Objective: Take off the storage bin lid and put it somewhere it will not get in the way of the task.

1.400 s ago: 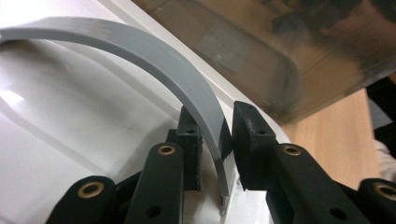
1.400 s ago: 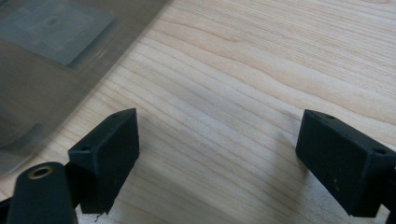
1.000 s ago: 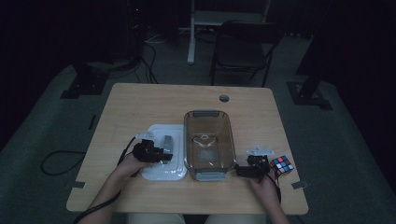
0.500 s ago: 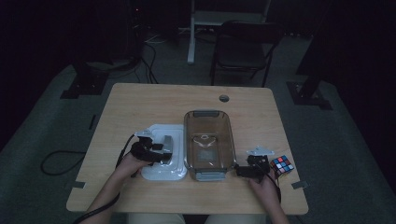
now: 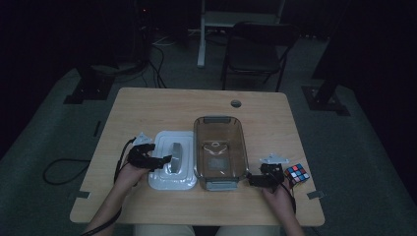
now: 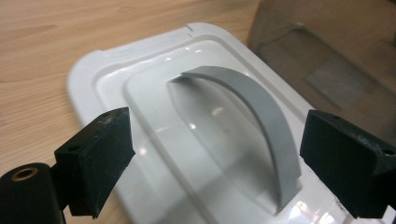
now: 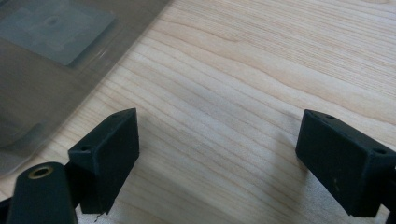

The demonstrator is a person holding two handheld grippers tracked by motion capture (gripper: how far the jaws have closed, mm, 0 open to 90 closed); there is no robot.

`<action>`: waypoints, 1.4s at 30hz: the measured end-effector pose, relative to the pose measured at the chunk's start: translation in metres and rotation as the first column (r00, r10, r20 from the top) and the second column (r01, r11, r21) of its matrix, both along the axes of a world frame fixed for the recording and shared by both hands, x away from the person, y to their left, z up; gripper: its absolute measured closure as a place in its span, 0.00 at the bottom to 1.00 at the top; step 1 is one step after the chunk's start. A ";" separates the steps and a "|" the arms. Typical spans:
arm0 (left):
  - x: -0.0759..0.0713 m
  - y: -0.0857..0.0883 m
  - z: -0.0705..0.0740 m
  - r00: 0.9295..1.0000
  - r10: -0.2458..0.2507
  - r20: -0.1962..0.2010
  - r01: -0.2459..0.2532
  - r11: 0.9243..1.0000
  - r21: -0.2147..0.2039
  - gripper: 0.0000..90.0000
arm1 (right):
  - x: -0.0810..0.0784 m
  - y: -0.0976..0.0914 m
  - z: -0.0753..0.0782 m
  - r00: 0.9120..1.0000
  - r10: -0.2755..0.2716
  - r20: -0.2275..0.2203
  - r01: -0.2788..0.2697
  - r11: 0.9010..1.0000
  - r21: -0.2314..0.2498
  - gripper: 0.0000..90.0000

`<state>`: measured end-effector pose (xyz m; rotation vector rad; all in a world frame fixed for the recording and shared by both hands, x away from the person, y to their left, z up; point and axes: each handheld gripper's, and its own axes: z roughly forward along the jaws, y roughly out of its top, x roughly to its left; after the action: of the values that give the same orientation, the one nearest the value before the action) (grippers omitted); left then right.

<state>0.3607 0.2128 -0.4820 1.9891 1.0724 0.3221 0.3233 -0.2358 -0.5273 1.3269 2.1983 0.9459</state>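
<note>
**High view: left tongs open over the white lid**

High view, and on the left the left tongs [image 5: 164,160] hang at the near left edge of the white lid [image 5: 172,160], which lies flat on the table [image 5: 147,105] just beside the clear tub [image 5: 219,150]. In the left gripper view the jaws have just been opening and now stand wide, with the lid's grey arched handle [image 6: 261,121] rising between them but untouched by either pad. The lid itself rests level, its rim close against the tub's wall.

Moving right, the tub sits in the middle of the table. At its near right corner the right tongs [image 5: 253,180] lie low over the table; the right gripper view shows them spread wide over bare wood, nothing between them, the tub's edge off to one side. Furthest right, a colour cube [image 5: 296,174] sits just beside the right hand [image 5: 275,194].
</note>
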 end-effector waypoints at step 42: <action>-0.019 0.076 -0.035 0.892 0.452 -0.011 -0.439 0.872 0.219 0.01 | 0.000 0.000 0.000 1.000 -0.004 0.000 0.004 1.000 -0.001 0.15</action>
<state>0.3415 0.2891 -0.5171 1.9226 1.5979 0.6463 0.3234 -0.2359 -0.5273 1.3306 2.1946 0.9437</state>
